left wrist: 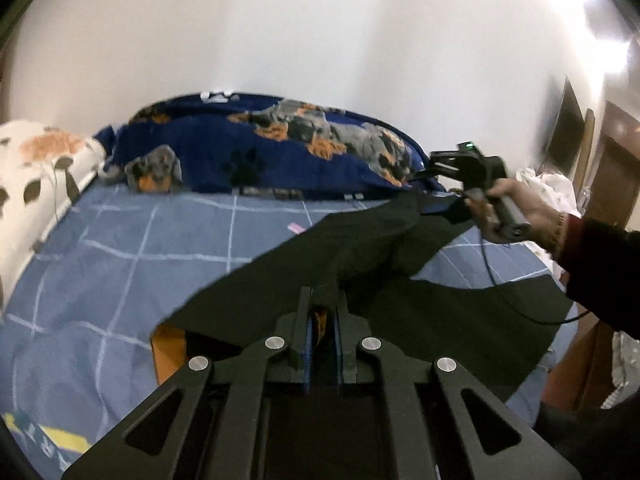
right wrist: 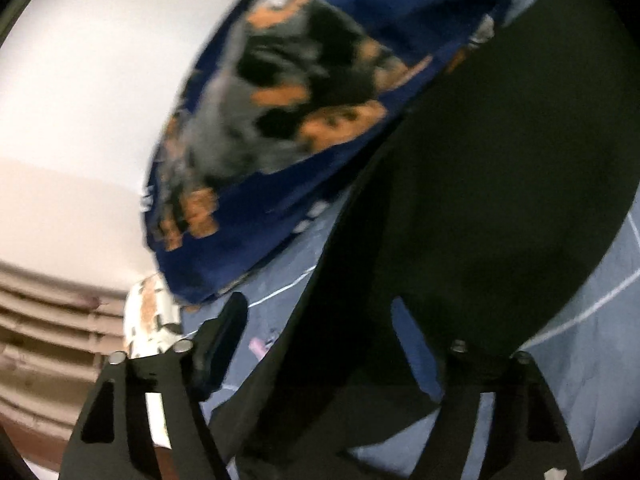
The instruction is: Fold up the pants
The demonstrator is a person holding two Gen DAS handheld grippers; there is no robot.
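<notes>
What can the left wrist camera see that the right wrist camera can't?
Only the left wrist view shows the left gripper shut on the black pants, a person's hand holding the other gripper's handle, and a pale flowered pillow.

Only the right wrist view shows the right gripper from close up, its jaws apart with the pants' edge between them, plus tan slats low at the left.

Both show the pants, the dark blue dog-print blanket and the blue checked bedsheet.
</notes>
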